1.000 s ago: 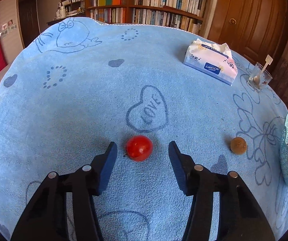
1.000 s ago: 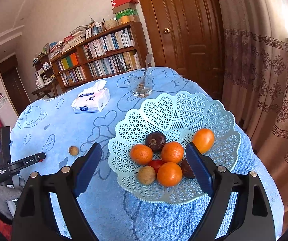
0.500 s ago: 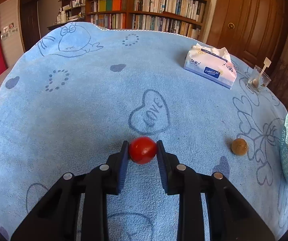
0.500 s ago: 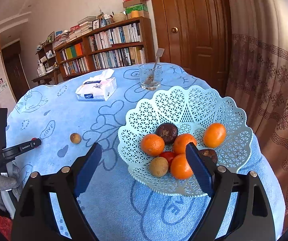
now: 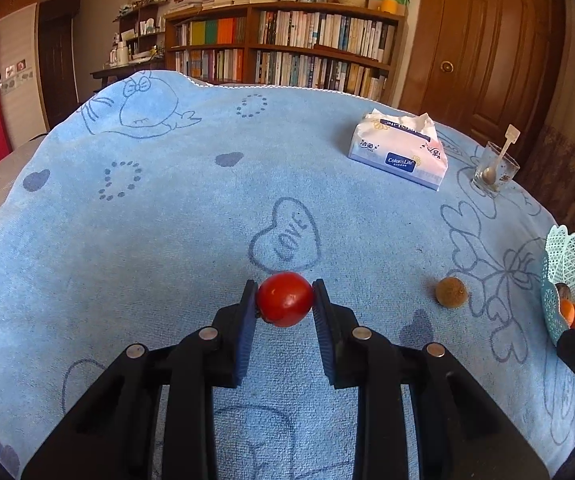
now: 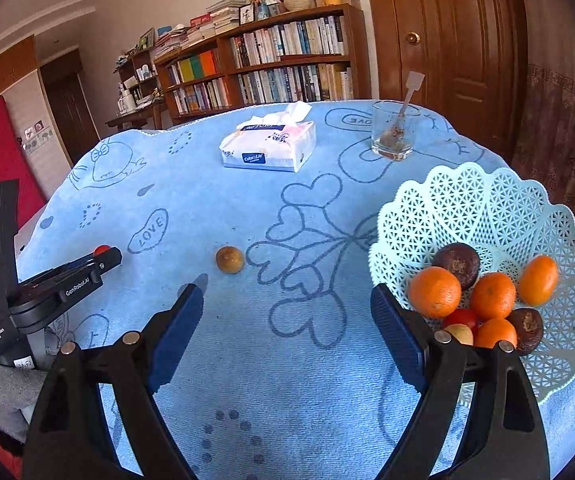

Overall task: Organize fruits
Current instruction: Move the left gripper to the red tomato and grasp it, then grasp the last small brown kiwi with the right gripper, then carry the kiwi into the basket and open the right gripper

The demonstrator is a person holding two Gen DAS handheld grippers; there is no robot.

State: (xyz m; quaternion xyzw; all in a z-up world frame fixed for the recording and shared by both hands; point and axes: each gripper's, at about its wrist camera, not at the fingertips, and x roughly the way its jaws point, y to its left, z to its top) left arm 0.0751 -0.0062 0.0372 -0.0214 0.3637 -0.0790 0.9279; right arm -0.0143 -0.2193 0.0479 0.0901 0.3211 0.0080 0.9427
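Left gripper (image 5: pixel 285 300) clamped on a red tomato (image 5: pixel 285 299); right gripper (image 6: pixel 285 334) spread wide over bare cloth.

Taking the lattice fruit basket (image 6: pixel 487 200) as landmark: the tomato sits far to its left, pinched between both pads over the blue cloth (image 5: pixel 167 220). A small brown fruit (image 6: pixel 229 259) lies between tomato and basket. The right gripper's jaws stand apart, empty, just left of the basket, which holds oranges (image 6: pixel 434 292) and dark fruits.

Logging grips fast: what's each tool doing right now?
Left tool: shut on the red tomato.
Right tool: open, holding nothing.
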